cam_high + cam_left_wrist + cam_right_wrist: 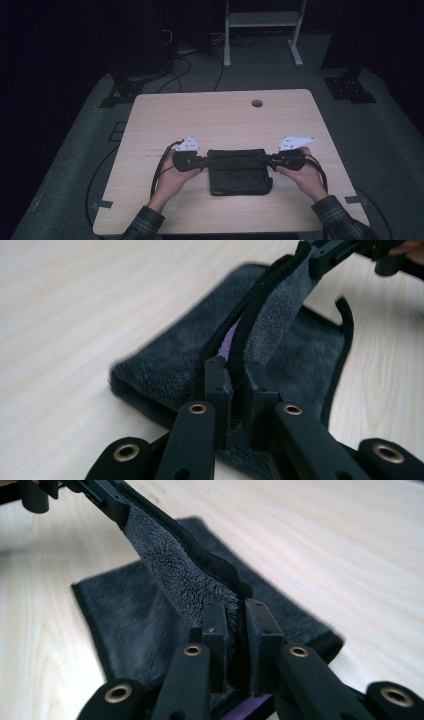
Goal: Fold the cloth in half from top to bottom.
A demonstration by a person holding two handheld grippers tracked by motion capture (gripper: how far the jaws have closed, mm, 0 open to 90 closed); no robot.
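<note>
A dark grey fleecy cloth [239, 175] with black edging lies folded on the wooden table [220, 112], near the front. My left gripper [204, 160] is shut on the cloth's far left corner, and my right gripper [266, 159] is shut on the far right corner. Between them the lifted hem is stretched taut. In the left gripper view the cloth [175, 370] rises between the jaws of the left gripper [239, 371], with a purple strip showing. In the right gripper view the right gripper [235, 611] pinches the cloth [135, 615], and the other gripper holds the far end.
A round cable hole [257, 103] sits near the table's far edge. Cables trail off the table's left edge [100, 175]. Beyond the table stand a white metal frame [262, 30] and dark stands on a grey floor.
</note>
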